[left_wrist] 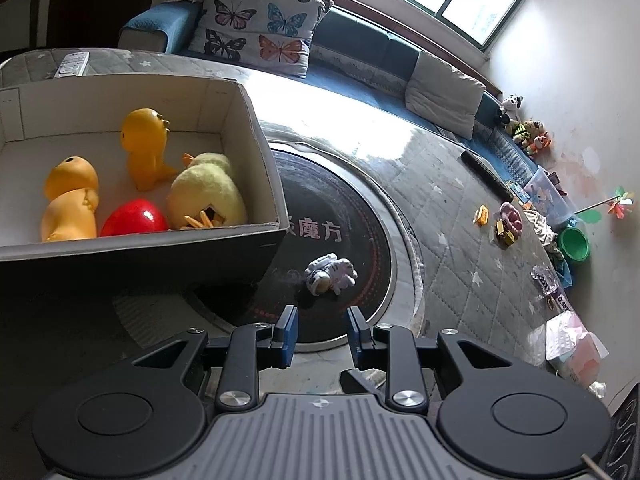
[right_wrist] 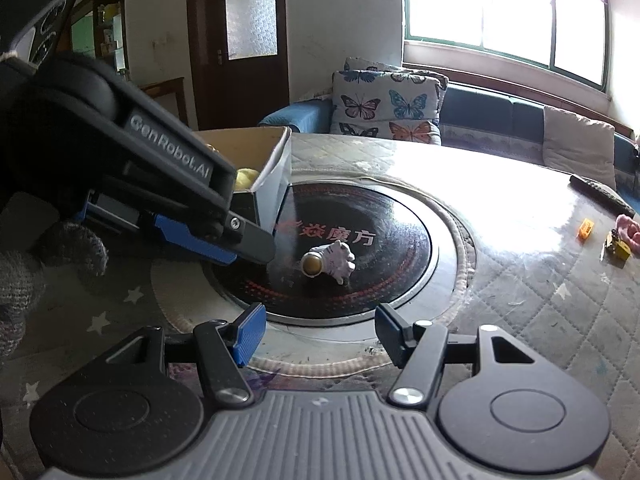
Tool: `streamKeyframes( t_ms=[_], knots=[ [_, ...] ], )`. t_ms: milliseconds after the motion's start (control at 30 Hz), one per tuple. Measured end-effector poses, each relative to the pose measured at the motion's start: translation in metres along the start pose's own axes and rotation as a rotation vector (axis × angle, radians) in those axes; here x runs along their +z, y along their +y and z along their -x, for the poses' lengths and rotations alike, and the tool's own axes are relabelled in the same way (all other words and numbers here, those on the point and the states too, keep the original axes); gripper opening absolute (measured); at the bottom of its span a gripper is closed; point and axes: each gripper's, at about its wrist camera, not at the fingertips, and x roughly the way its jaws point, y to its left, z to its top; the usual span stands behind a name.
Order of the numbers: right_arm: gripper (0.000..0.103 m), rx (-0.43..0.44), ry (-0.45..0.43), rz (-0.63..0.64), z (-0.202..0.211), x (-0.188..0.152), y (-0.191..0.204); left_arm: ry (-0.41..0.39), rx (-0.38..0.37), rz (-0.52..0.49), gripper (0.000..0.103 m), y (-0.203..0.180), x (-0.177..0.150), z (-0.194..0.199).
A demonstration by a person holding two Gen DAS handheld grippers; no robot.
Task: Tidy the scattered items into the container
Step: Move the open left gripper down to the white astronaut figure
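Observation:
A small white astronaut figure (left_wrist: 331,273) lies on the black round plate (left_wrist: 360,216) in the table's middle; it also shows in the right wrist view (right_wrist: 330,263). A cardboard box (left_wrist: 256,128) at the left holds two orange ducks (left_wrist: 146,146), a red egg (left_wrist: 134,218) and a yellow plush (left_wrist: 206,192). My left gripper (left_wrist: 322,330) is open and empty, just short of the astronaut. My right gripper (right_wrist: 320,330) is open and empty, also short of the astronaut. The left gripper appears in the right wrist view (right_wrist: 224,240) beside the box (right_wrist: 276,160).
Small toys lie on the quilted table cover at the right: an orange piece (left_wrist: 481,215), a yellow vehicle (left_wrist: 505,235), a pink thing (left_wrist: 511,216) and a black remote (left_wrist: 486,174). A sofa with a butterfly cushion (left_wrist: 260,24) runs behind the table.

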Motion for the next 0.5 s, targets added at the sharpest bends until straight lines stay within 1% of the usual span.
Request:
streamKeyframes(
  t_ms=[167, 500],
  knots=[
    [0.062, 0.002, 0.009, -0.006, -0.014, 0.005, -0.002, 0.006, -0.012, 0.008, 0.03, -0.004, 0.01, -0.012],
    [0.062, 0.014, 0.026, -0.013, -0.045, 0.017, -0.005, 0.026, -0.008, -0.004, 0.032, -0.009, 0.036, -0.035]
  ],
)
